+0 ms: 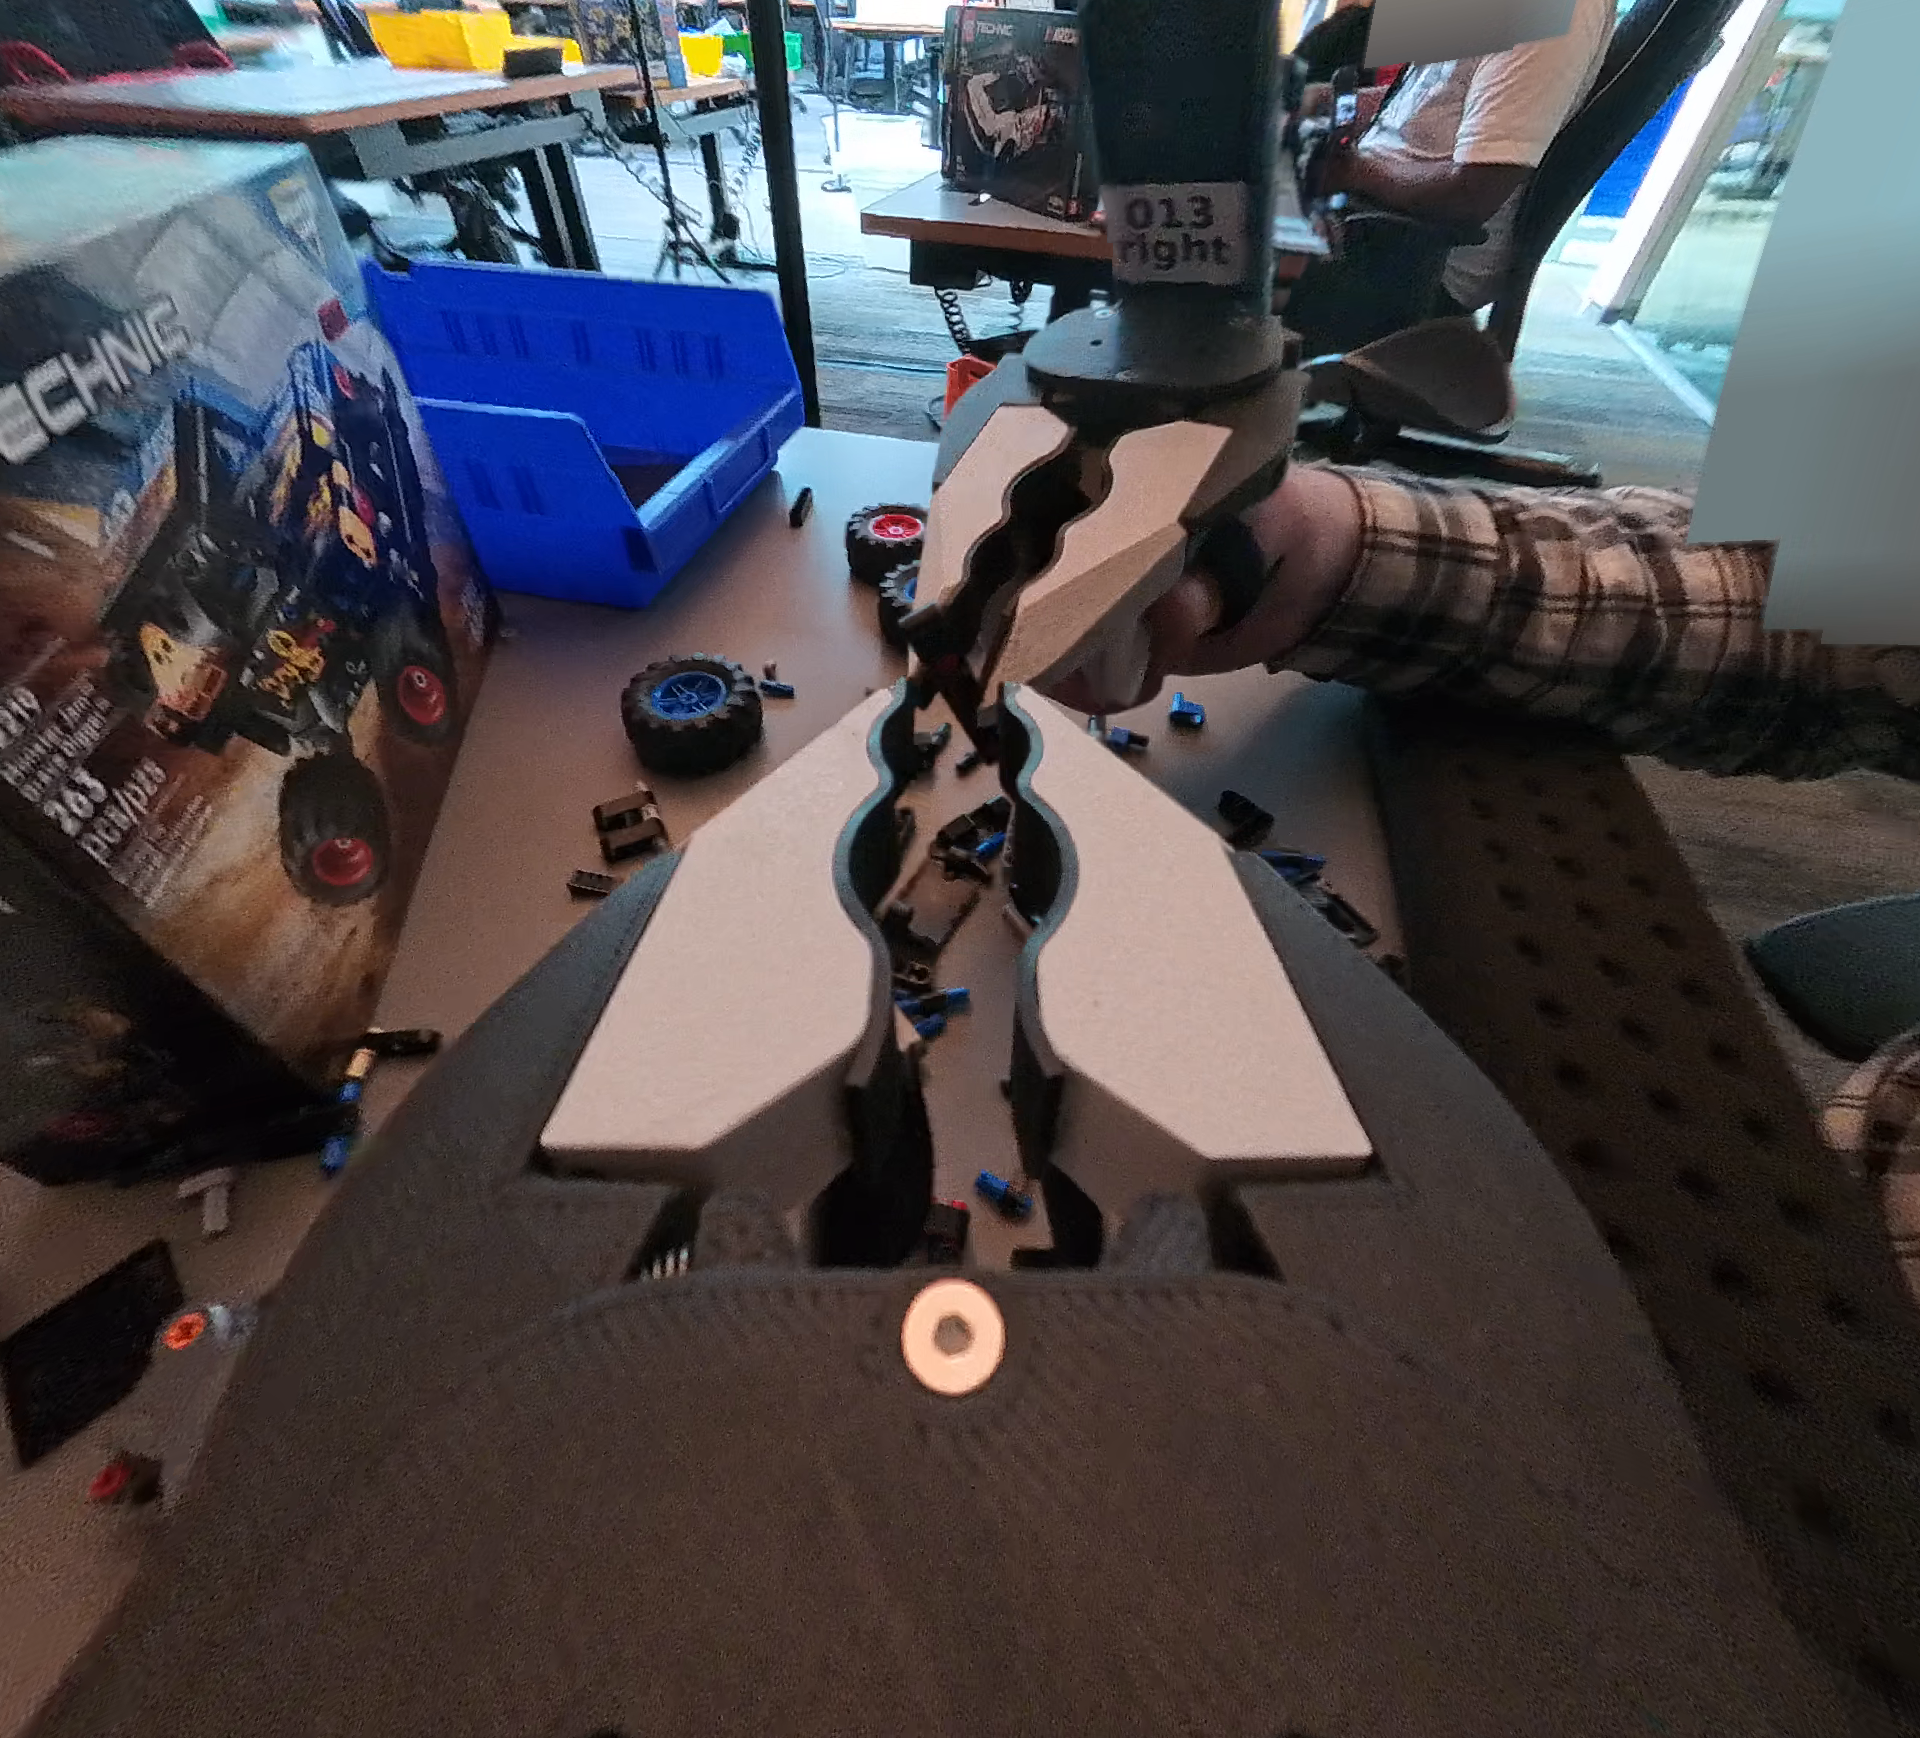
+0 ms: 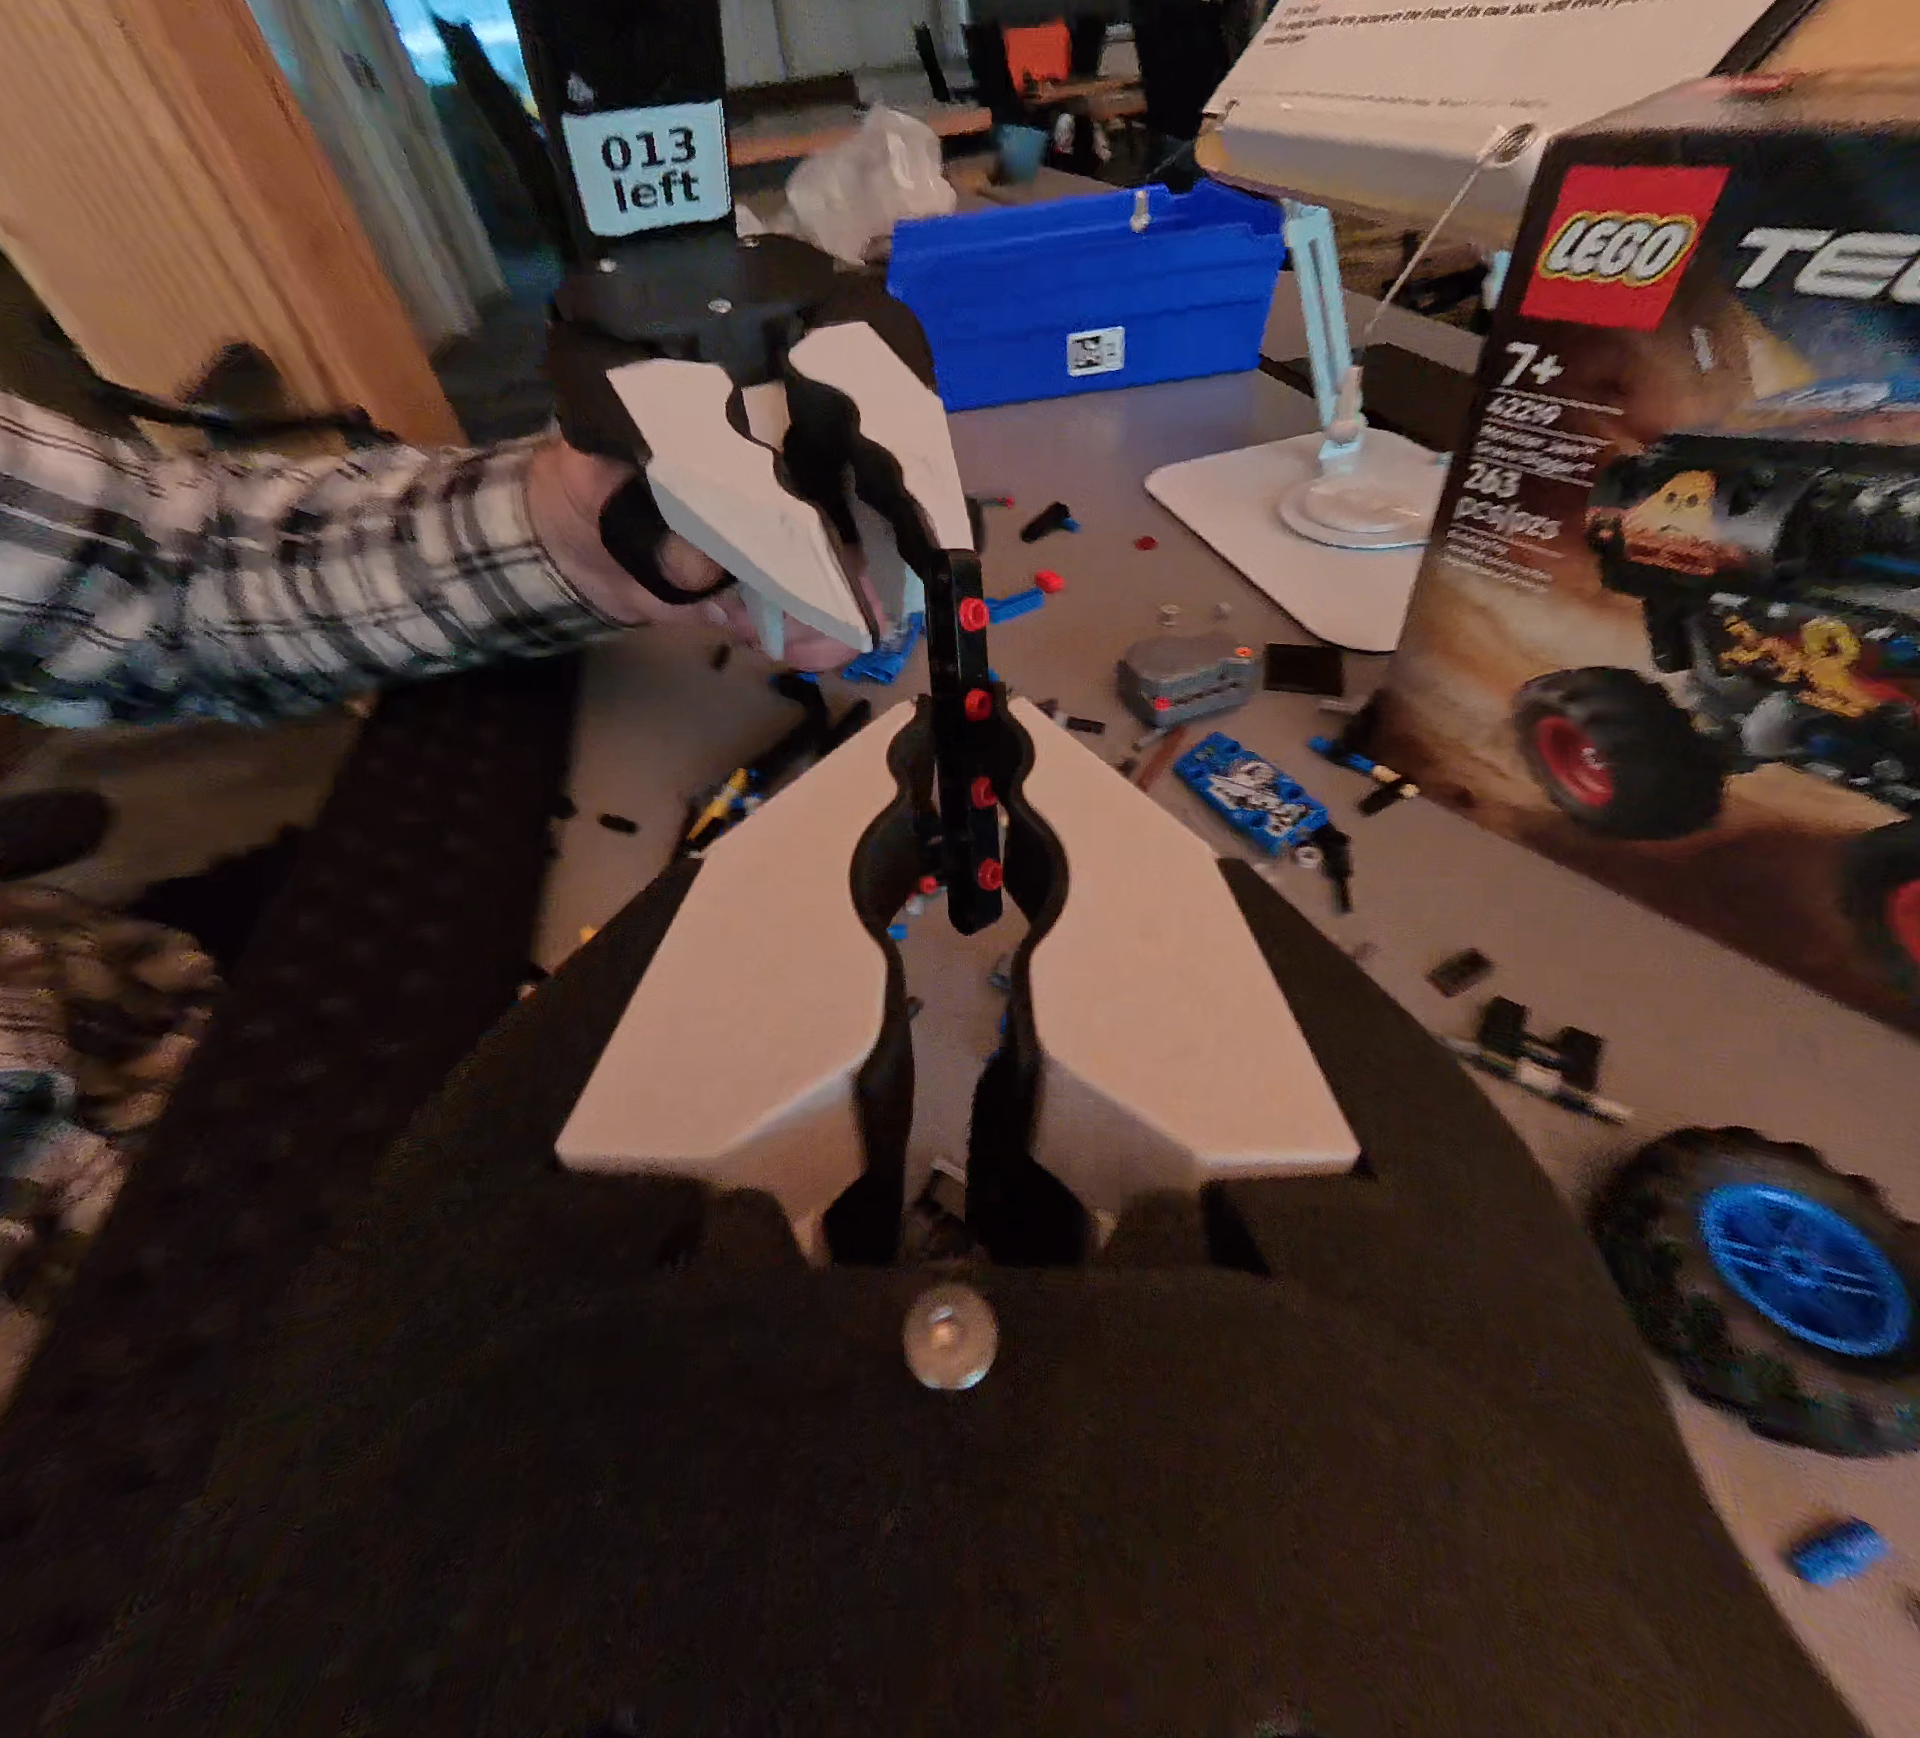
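1. Fingers of the right gripper (image 2: 961, 722) stand nearly closed on a black beam with red pins (image 2: 966, 753). The beam runs upright between them, its lower end sitting in the scalloped gap and its upper end projecting past the tips toward 12 o'clock.
2. Left gripper (image 2: 904, 587) meets the beam's upper end from 11 o'clock. Its jaws are close together at the tips, but whether they actually pinch the beam cannot be told from either view.
3. In the left wrist view, the left gripper's own fingers (image 1: 1143, 940) show a narrow gap, with the beam's end just at their tips. The right gripper (image 1: 961, 649) angles down from 1 o'clock to the same spot.
4. Judgement: the beam is gripped low and held clear of the table so that its free end stays open to the other gripper.
5. Below the beam, small black and blue parts (image 1: 951, 857) lie scattered on the grey table (image 2: 1091, 462).
6. A blue-hubbed wheel (image 1: 691, 712) lies at 10 o'clock of the left tips. A blue bin (image 1: 582, 431) stands beyond it.
7. A printed toy box (image 2: 1704, 545) stands at 3 o'clock in the right wrist view, and a second blue-hubbed wheel (image 2: 1777, 1283) lies near at 4 o'clock.
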